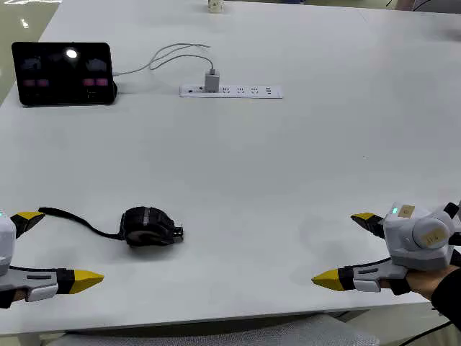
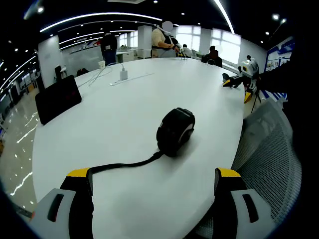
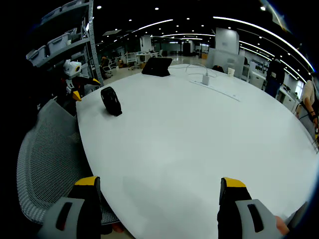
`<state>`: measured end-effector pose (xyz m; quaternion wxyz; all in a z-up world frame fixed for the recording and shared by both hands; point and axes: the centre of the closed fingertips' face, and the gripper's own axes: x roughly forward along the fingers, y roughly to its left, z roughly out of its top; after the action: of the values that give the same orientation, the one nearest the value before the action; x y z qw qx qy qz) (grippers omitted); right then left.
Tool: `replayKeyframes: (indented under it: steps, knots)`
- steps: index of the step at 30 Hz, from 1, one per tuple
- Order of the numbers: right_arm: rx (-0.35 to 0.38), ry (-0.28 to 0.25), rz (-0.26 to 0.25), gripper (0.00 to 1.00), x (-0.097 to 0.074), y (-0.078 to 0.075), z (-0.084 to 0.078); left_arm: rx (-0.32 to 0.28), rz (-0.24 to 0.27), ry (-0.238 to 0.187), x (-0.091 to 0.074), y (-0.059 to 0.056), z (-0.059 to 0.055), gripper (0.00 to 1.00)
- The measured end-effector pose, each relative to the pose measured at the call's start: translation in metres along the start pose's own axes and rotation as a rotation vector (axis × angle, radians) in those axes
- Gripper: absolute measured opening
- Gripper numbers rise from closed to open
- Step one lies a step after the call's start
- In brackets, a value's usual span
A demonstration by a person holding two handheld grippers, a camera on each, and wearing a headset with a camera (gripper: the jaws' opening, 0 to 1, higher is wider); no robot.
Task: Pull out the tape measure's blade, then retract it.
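A black tape measure lies on the white table, its black wrist strap trailing to the left. Its blade is retracted. My left gripper stands open at the table's front left, jaws wide, with the strap's end lying between them and the case a little beyond. In the left gripper view the tape measure sits ahead of the open jaws and the strap runs toward them. My right gripper is open at the front right, far from the tape measure, holding nothing.
A dark tablet stands at the back left. A white power strip with a plugged charger and cable lies at the back centre. A mesh chair sits under the front edge. People stand far off in the room.
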<state>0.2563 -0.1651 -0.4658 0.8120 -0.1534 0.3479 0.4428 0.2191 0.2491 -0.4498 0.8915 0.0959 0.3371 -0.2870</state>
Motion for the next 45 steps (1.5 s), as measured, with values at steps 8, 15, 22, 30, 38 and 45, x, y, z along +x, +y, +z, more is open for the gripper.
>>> replayKeyframes:
  steps: [8, 15, 22, 30, 38, 45]
  knots:
    - [-0.001, 0.000, -0.002, 0.99, 0.000, 0.000, -0.001, -0.003, 0.001, 0.002, -0.001, 0.000, -0.001, 0.99]
    - [-0.004, 0.004, -0.004, 0.99, -0.001, -0.001, -0.003, -0.009, -0.001, 0.008, -0.001, -0.002, -0.001, 0.99]
    - [-0.013, -0.006, -0.003, 0.99, -0.001, -0.002, -0.001, 0.001, 0.000, 0.021, 0.000, 0.001, -0.004, 0.99]
    - [-0.027, 0.005, 0.015, 0.99, 0.002, -0.003, 0.000, 0.045, -0.020, 0.054, 0.003, 0.005, -0.002, 0.99]
    - [-0.053, 0.004, 0.035, 0.99, 0.009, -0.002, 0.005, 0.076, -0.079, 0.060, 0.007, 0.001, 0.006, 0.99]
    - [-0.089, -0.020, 0.054, 0.99, 0.017, 0.002, 0.018, 0.159, -0.128, 0.092, 0.015, -0.005, 0.014, 0.99]
